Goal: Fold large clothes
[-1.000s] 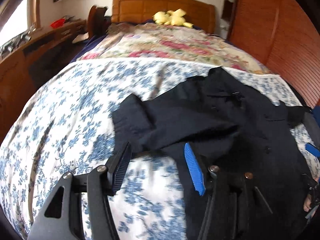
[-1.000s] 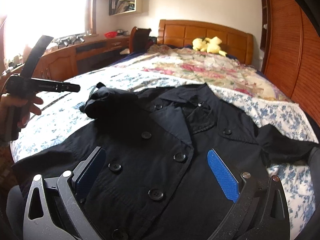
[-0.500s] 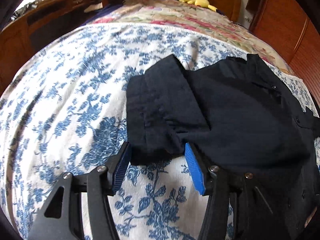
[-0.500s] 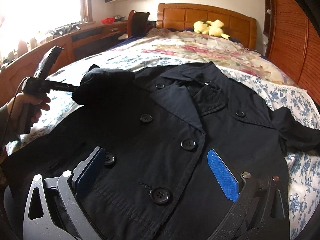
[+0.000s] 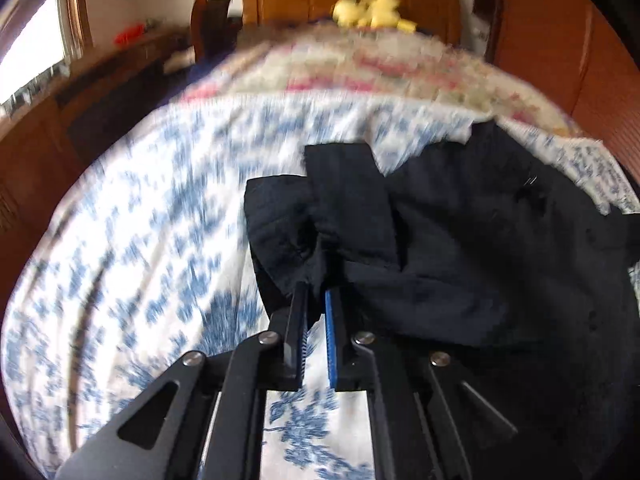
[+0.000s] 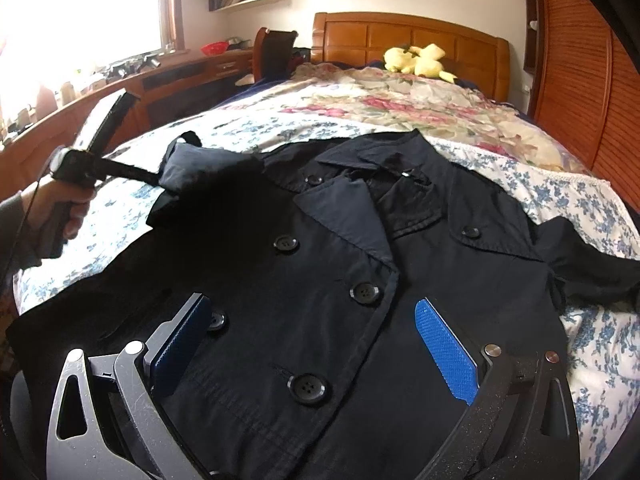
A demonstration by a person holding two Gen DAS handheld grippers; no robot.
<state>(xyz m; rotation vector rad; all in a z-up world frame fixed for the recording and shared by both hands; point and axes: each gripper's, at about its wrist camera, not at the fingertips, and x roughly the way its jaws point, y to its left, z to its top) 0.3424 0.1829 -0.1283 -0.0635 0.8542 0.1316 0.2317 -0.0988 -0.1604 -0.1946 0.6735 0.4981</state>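
A black double-breasted coat (image 6: 328, 264) lies front up on the blue-flowered bedspread (image 6: 592, 328), collar toward the headboard. My left gripper (image 5: 316, 292) is shut on the cuff end of the coat's left sleeve (image 5: 320, 216) and holds it bunched above the bed; in the right wrist view that gripper (image 6: 156, 178) shows at the far left, gripping the sleeve (image 6: 188, 164). My right gripper (image 6: 316, 320) is open and empty, hovering over the coat's lower front, its blue pads (image 6: 446, 350) either side of the button rows.
A yellow plush toy (image 6: 416, 60) sits by the wooden headboard (image 6: 404, 38). A floral quilt (image 6: 392, 100) covers the far half of the bed. A wooden desk (image 6: 180, 76) runs along the left; a slatted wardrobe (image 6: 580, 80) stands at the right.
My left gripper closed on the sleeve cuff and lifted it; the left view is now motion-blurred. My right gripper stays open over the coat, drawn slightly back.
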